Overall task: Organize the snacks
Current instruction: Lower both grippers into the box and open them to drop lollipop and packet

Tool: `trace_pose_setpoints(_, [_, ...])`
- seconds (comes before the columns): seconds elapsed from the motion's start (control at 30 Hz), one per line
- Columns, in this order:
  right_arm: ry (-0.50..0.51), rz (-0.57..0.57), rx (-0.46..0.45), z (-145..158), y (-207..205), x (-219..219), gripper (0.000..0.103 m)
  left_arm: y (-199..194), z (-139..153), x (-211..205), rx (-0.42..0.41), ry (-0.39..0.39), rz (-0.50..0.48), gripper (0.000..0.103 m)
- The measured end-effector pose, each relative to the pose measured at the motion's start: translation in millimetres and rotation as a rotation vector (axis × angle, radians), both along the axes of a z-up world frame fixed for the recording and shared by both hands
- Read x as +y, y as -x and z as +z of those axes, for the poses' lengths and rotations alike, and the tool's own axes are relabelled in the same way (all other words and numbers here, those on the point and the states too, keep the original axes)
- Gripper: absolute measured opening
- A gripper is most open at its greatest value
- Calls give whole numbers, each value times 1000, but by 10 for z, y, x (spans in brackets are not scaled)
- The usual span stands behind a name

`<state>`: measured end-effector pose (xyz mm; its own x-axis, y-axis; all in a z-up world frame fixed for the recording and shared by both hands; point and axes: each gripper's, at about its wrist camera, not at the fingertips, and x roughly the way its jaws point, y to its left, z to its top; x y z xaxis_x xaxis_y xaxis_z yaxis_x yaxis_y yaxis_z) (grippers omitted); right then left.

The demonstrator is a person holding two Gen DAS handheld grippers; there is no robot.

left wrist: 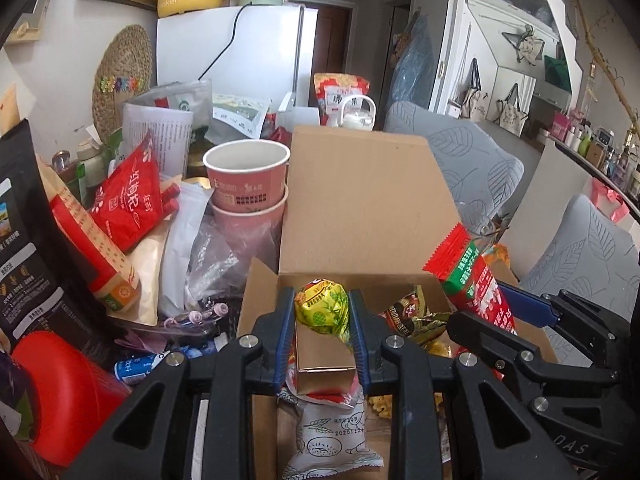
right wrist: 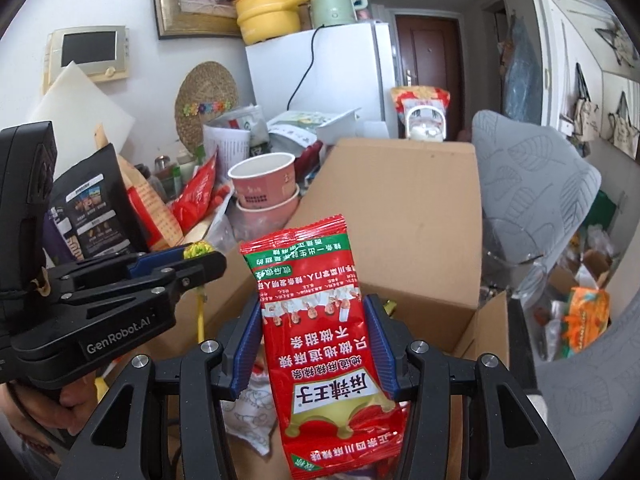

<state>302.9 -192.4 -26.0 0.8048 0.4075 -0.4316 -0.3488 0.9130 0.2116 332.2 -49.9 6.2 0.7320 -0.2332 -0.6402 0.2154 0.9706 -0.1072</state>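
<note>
My left gripper [left wrist: 321,306] is shut on a yellow-green wrapped snack [left wrist: 322,306] and holds it over the open cardboard box [left wrist: 360,200]. My right gripper [right wrist: 314,320] is shut on a red spicy-strip packet [right wrist: 320,344], held upright above the same box [right wrist: 400,200]. The packet also shows in the left wrist view [left wrist: 476,280], with the right gripper [left wrist: 520,312] beside it at the right. The left gripper shows in the right wrist view [right wrist: 192,262] at the left, with the yellow snack [right wrist: 196,249] at its tip. Inside the box lie a small carton [left wrist: 324,356], a white packet [left wrist: 332,436] and dark wrapped snacks [left wrist: 412,316].
Two stacked pink paper bowls [left wrist: 248,184], a red pouch [left wrist: 128,204], a black bag [left wrist: 32,248] and plastic bags crowd the left. A red lid [left wrist: 60,392] lies at the lower left. A white fridge [left wrist: 236,48] stands behind. Grey cushions [left wrist: 480,160] are at the right.
</note>
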Motion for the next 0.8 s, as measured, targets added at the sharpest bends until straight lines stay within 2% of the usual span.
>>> trace_pose_setpoints(0.3, [2, -45, 90, -158, -182, -55, 49, -158, -236, -75, 77, -58, -1, 26])
trace_pose_setpoints(0.67, [72, -88, 183, -373, -365, 16, 50, -292, -496, -167, 157, -107, -12, 26])
trace_pose_setpoints(0.8, [108, -100, 182, -393, -378, 53, 50, -287, -491, -209, 152, -148, -13, 26])
